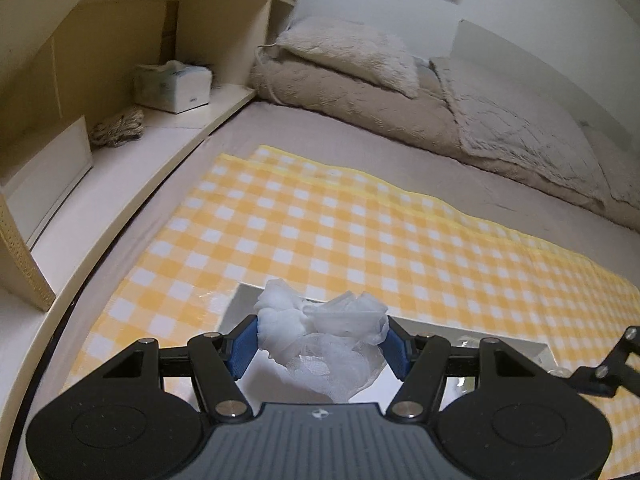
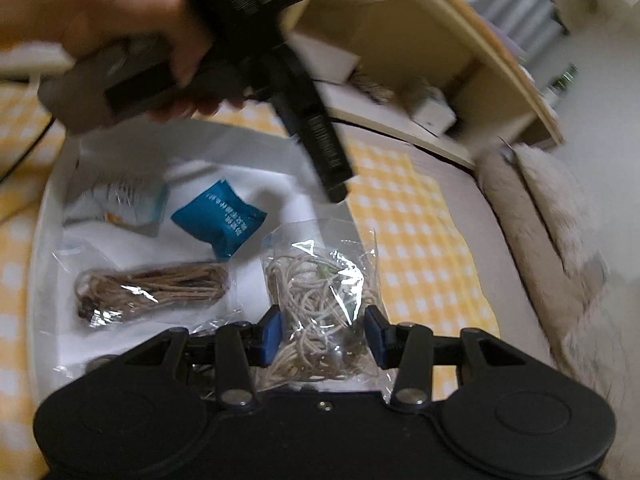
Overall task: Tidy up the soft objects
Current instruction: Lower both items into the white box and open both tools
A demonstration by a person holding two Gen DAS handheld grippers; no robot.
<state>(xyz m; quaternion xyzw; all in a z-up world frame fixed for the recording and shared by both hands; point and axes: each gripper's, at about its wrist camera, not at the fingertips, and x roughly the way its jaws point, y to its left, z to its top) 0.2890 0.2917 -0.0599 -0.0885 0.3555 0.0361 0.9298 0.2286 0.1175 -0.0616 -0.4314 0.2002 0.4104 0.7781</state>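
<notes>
A white wad (image 1: 320, 332) of crumpled soft mesh sat between the blue pads (image 1: 242, 350) of the left gripper (image 1: 322, 344), which were closed against its two sides, so the wad was held above the near edge of a white tray (image 1: 520, 342). In the right wrist view a clear bag (image 2: 320, 292) of pale cord lay between the right gripper's (image 2: 324, 334) pads (image 2: 272, 334); the bag filled the gap and the pads met its plastic on both sides, gripping it (the view was blurred, so how firmly I could not tell).

Left of that bag, on the tray's white floor, lay a bundle (image 2: 154, 286) of brown twine in clear wrap, and beyond it a blue packet (image 2: 219, 216) and a pale carton (image 2: 120, 200), each apart from the others. A hand (image 2: 120, 20) held the left gripper's handle above the far left of the tray.

The tray rested on a yellow checked cloth (image 1: 320, 220), which spread flat and bare far and right of the left gripper. Beyond the cloth ran a strip of grey sheet (image 1: 320, 128), then a folded beige blanket (image 1: 360, 96) with a pillow (image 1: 352, 52) on it against the wall. Along the left stood a low wooden shelf (image 1: 180, 136) holding a tissue box (image 1: 174, 86) and a rope coil (image 1: 118, 130).
</notes>
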